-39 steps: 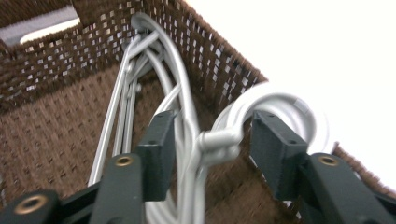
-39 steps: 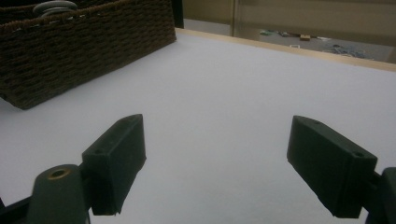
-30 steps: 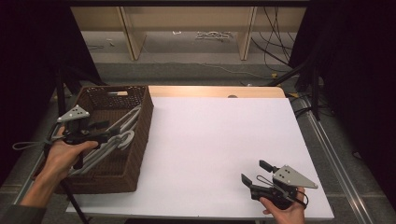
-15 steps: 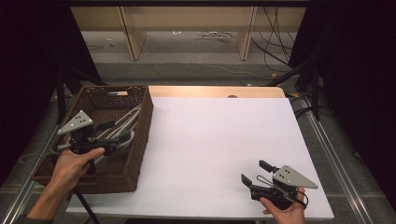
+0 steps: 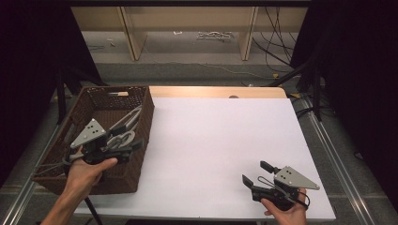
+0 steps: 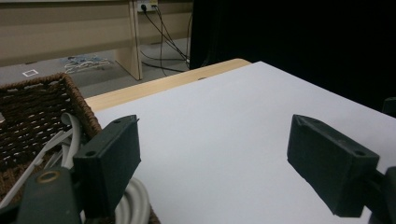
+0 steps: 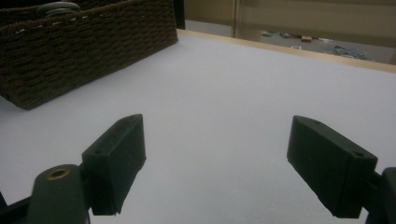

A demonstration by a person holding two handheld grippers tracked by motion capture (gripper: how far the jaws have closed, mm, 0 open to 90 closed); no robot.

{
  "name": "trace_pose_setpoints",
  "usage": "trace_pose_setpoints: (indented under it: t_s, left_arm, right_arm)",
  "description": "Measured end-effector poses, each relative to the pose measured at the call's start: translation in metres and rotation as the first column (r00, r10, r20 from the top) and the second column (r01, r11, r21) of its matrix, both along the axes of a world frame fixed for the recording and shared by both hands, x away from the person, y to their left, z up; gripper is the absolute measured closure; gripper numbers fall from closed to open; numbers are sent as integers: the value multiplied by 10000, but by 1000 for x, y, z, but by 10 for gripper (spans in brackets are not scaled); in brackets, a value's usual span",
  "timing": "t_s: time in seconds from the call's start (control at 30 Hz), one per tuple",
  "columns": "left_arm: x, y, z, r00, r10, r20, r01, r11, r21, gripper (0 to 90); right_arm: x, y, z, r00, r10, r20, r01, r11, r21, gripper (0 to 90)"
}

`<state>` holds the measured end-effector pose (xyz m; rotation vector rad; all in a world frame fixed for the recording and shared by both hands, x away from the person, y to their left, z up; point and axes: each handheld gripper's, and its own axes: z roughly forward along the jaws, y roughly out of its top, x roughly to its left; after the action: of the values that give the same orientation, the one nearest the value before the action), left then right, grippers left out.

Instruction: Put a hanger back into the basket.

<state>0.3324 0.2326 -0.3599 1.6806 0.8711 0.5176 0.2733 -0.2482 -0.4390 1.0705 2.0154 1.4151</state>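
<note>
Lying coiled in the wicker basket (image 5: 141, 117) at nine o'clock, the grey cables (image 5: 123, 133) look light, limp and springy, best pinched mid-loop by the left gripper (image 5: 136, 146), whose empty jaws have just been opening wide.

Black claws (image 5: 256, 174), grey triangular plates (image 5: 88, 133)

Basket (image 5: 136, 140) is being kept at the table's (image 5: 220, 140) left edge, cables (image 5: 123, 133) lying inside; left gripper (image 5: 126, 151) held over it, right gripper (image 5: 256, 174) near front right corner
</note>
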Motion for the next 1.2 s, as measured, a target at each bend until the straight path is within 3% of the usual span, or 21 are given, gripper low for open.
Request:
trace_pose_setpoints:
  t_s: [0.27, 0.3, 0.53, 0.87, 1.07, 1.1, 1.13, 1.2]
  left_arm:
    - [-17, -19, -7, 9982, -520, 290, 521, 9986, -31, 172]
    - [-19, -22, -8, 9976, -617, 313, 618, 9981, -14, 172]
    - [-29, -38, -13, 9941, -982, 454, 981, 9952, 48, 171]
    - [-36, -49, -27, 9939, -963, 536, 962, 9954, 45, 170]
    - [-38, -51, -33, 9939, -913, 624, 906, 9958, 142, 167]
    - [-38, -51, -34, 9940, -889, 643, 882, 9960, 132, 167]
    - [-38, -51, -35, 9941, -868, 643, 864, 9962, 101, 167]
    - [-40, -52, -38, 9943, -830, 665, 821, 9965, 164, 165]
  right_arm:
    - [0, 1, 0, 10000, 18, 75, -18, 10000, -7, 204]
    - [1, 2, -1, 9997, 58, 251, -62, 9998, 167, 204]
    - [-1, 2, 1, 9998, 116, 180, -118, 9999, 114, 203]
    - [-2, 3, 2, 9997, 123, 218, -127, 9997, 191, 203]
    - [-1, 4, 1, 9983, 190, 557, -212, 9991, 379, 203]
    - [-1, 2, 2, 9973, 221, 698, -230, 9997, 129, 203]
    - [-1, 3, 2, 9972, 235, 715, -257, 9993, 288, 203]
    - [-2, 3, 2, 9976, 222, 662, -233, 9996, 158, 203]
